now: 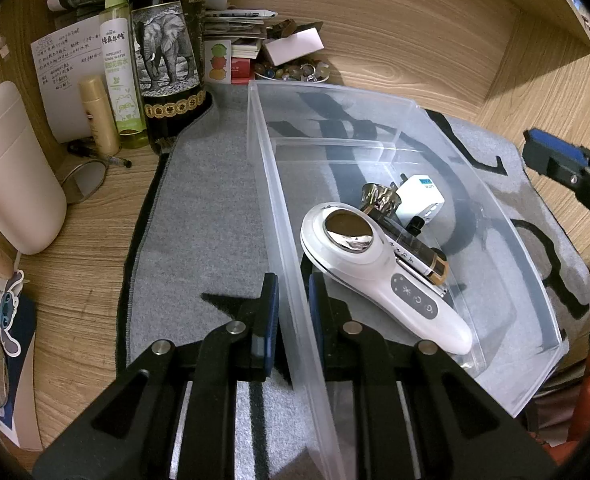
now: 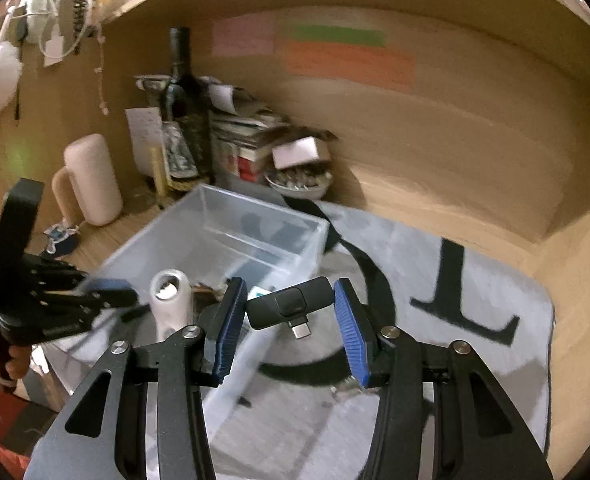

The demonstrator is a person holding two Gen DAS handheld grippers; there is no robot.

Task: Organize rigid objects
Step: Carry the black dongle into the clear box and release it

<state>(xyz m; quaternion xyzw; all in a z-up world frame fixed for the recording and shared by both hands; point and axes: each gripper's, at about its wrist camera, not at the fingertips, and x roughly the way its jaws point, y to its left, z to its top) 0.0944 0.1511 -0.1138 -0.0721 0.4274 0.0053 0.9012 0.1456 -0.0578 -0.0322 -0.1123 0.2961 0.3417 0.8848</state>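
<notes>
Over the mat (image 2: 435,272), right gripper (image 2: 291,312) held a black dongle (image 2: 289,307) between wide-set fingers (image 2: 227,328) just beside the bin (image 1: 279,208), left gripper (image 1: 293,312) pinching its wall; release should come only once above the open compartment.

The right-wrist view is motion-blurred, smearing the far bottle (image 2: 183,92) and books (image 2: 251,140). In the bin (image 1: 375,128), the massager (image 1: 375,256) hides part of the items behind it.

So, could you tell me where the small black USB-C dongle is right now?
In the right wrist view, the black USB-C dongle sits between the right gripper fingers, above the clear bin's near edge.
</notes>
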